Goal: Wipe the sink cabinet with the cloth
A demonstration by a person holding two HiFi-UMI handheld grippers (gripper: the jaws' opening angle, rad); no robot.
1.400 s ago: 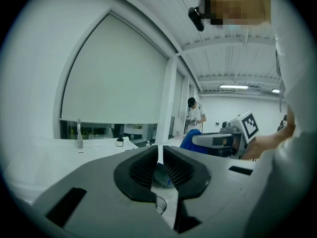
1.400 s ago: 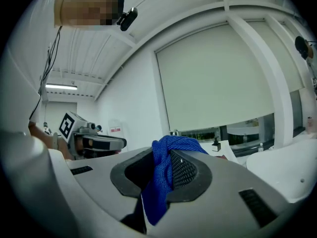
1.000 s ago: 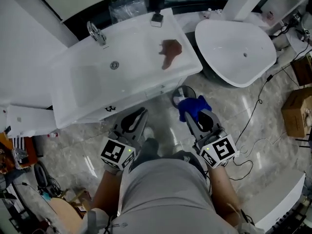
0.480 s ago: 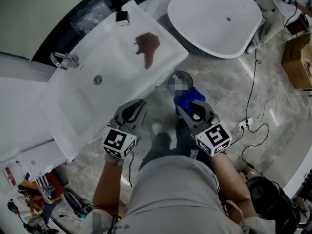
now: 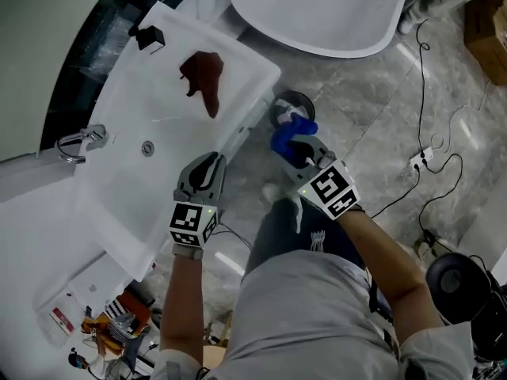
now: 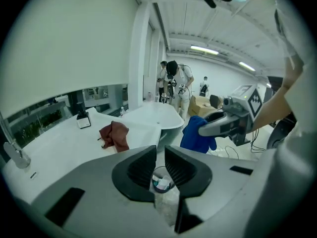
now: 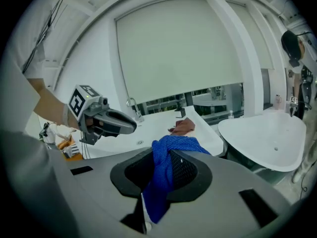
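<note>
Sink cabinet [image 5: 245, 74], white, seen from above with its basin and tap [image 5: 79, 142]; a brown rag [image 5: 202, 77] lies on the top near the far corner. The blue cloth [image 5: 287, 129] is not yet on the cabinet. It is bunched and clamped between the jaws of the right gripper [image 5: 299, 145], loose end hanging below them, and sits over the floor just beside the cabinet's front, near a small round bin [image 5: 277, 105]. The left gripper [image 5: 209, 163] hovers at the front edge of the top. Its jaws have just been opening and stand a narrow slit apart with nothing gripped; only the bin on the floor shows through the gap. Step in hand, as judged: the approach, with the cloth held low beside the cabinet's front and no wiping begun; no contact between cloth and cabinet shows. The next move calls for turning the right gripper so that the bunched cloth, not the hard jaw, meets the front panel, pressing lightly, then drawing it along the panel under a firm clamp so the cloth does not slip out; the left gripper is free and need only be clear of the stroke
</note>
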